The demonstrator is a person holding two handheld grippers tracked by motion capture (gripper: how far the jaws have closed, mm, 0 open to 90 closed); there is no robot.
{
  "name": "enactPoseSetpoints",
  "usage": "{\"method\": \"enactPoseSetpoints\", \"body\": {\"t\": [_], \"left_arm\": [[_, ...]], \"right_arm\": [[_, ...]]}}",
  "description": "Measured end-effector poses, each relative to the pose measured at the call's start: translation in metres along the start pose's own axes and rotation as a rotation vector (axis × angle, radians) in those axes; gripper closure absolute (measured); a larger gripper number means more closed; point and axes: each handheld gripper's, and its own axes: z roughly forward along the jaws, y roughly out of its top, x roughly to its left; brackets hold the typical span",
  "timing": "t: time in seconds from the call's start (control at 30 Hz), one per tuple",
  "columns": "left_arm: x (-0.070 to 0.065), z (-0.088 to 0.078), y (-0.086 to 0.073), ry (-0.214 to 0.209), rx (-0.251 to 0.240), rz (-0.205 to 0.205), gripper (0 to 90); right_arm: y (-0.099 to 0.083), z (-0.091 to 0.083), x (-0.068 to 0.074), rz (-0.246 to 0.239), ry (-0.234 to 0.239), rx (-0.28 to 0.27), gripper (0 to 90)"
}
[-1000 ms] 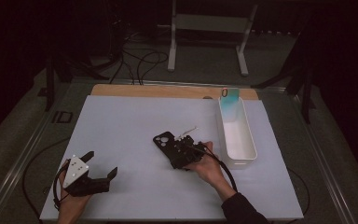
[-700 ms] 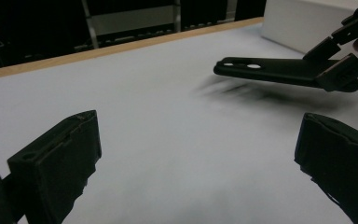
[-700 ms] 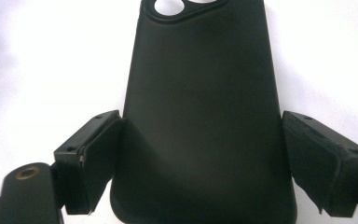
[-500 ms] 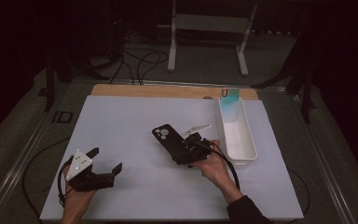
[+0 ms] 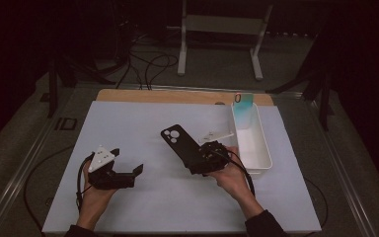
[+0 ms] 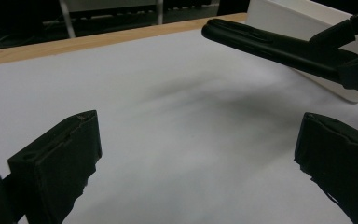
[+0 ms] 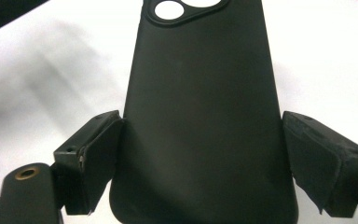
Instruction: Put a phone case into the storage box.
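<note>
Under dark surroundings, white table (image 5: 143,123)

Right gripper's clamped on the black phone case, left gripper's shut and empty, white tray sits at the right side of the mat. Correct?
Not quite: the left gripper is open, not shut. The left gripper view shows its jaws standing wide apart with nothing between them. The rest holds: the right gripper is clamped on the black phone case, and the long white tray sits at the right side of the pale mat.

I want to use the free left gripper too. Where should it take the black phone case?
Probably the free camera-hole end of the black phone case, coming from the left gripper side: the right gripper already clamps the other end's long edges, so this end juts out flat.
</note>
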Motion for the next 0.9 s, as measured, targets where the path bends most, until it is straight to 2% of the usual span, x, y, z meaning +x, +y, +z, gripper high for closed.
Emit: {"method": "enactPoseSetpoints", "body": {"t": [0.27,0.57,0.77,0.9], "left_arm": [[-0.009,0.011,0.018,-0.038,-0.010,0.018,0.9],[-0.018,0.022,0.029,-0.079,-0.009,0.019,0.9],[-0.024,0.031,0.036,-0.109,-0.009,0.012,1.0],[-0.028,0.039,0.039,-0.138,-0.003,-0.010,1.3]], "right_arm": [[0.002,-0.005,0.004,-0.009,0.002,-0.039,14.8],[0.005,-0.007,0.013,-0.041,0.005,-0.071,14.8],[0.008,-0.007,0.019,-0.059,0.016,-0.087,14.8],[0.008,-0.005,0.024,-0.073,0.024,-0.100,14.7]]}}
